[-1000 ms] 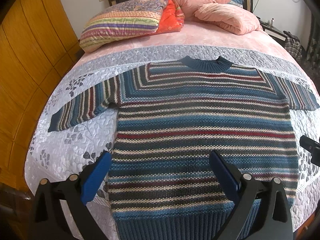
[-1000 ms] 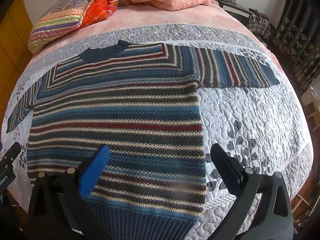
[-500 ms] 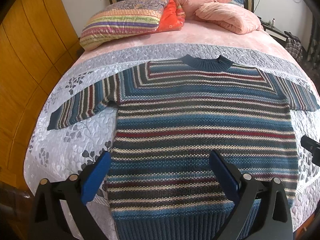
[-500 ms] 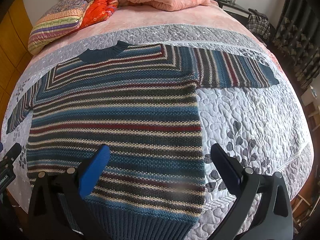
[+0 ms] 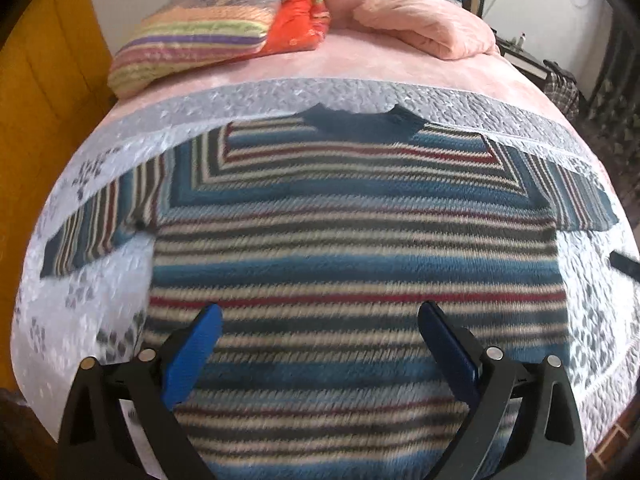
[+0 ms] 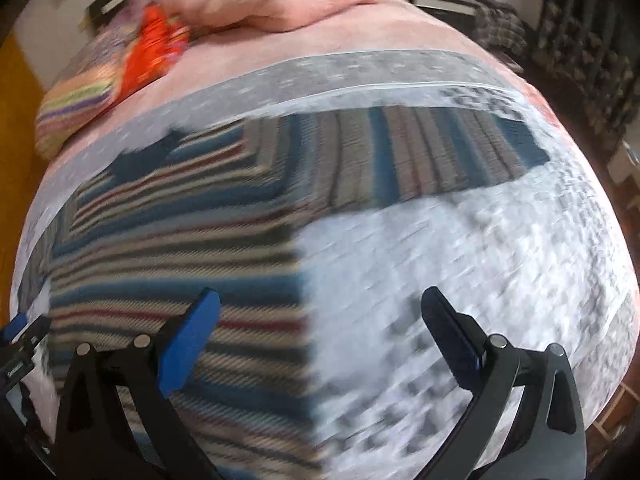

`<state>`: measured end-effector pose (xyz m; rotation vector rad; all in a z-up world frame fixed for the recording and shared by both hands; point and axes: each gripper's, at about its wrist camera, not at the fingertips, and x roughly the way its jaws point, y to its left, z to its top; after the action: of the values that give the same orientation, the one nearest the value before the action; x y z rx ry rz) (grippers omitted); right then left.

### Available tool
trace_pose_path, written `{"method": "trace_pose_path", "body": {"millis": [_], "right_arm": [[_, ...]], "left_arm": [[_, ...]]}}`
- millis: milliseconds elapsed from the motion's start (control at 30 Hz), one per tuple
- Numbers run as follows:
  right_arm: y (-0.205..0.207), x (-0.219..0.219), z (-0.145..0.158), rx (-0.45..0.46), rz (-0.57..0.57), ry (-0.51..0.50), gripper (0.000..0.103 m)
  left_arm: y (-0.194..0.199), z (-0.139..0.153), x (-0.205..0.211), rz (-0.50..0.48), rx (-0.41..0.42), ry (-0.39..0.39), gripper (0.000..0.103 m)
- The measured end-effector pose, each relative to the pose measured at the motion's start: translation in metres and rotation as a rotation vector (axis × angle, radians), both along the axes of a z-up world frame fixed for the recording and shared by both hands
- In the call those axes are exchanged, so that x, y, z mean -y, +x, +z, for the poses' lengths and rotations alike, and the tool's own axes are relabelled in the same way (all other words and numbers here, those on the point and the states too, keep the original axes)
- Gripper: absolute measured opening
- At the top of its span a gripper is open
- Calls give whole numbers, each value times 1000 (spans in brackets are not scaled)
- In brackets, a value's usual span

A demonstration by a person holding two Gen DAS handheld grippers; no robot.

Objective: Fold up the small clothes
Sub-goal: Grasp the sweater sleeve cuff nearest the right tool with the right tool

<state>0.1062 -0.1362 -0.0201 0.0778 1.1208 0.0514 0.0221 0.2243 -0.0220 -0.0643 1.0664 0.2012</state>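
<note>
left tool [image 5: 318, 314] apart, empty | right tool [image 6: 320, 298] apart, empty | sweater [image 5: 352, 264] 1, flat | bed [image 6: 460, 264] 1

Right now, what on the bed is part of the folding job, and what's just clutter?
Job:
- striped sweater, spread flat
- left gripper, open
- right gripper, open

Lying about:
- striped pillow
- orange cushion
- pink duvet
- quilted bedspread
</note>
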Motion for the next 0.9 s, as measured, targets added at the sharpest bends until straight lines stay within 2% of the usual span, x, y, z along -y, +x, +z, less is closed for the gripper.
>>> {"method": "trace_pose_path", "body": {"millis": [167, 267, 333, 567, 600, 633, 767, 867, 900], "right_arm": [[74, 89, -21, -61, -122, -7, 100], [109, 131, -38, -96, -174, -41, 100], [132, 159, -52, -135, -200, -19, 99], [176, 218, -93, -209, -306, 39, 96], [178, 223, -96, -217, -315, 53, 89], [180, 229, -102, -231, -329, 76, 74], [180, 242, -110, -231, -361, 154, 72], [182, 246, -109, -211, -368, 146, 53], [181, 248, -107, -204, -370, 140, 42]], "left_arm": [[52, -2, 22, 5, 6, -30, 99], [83, -3, 37, 13, 19, -14, 99], [97, -5, 44, 11, 22, 0, 99], [130, -17, 67, -8, 11, 0, 98], [132, -20, 68, -6, 6, -5, 98], [134, -22, 69, -4, 4, -4, 98], [138, -29, 71, -4, -4, 2, 98], [137, -32, 71, -2, -11, 1, 98], [136, -33, 71, -2, -12, -1, 98]]}}
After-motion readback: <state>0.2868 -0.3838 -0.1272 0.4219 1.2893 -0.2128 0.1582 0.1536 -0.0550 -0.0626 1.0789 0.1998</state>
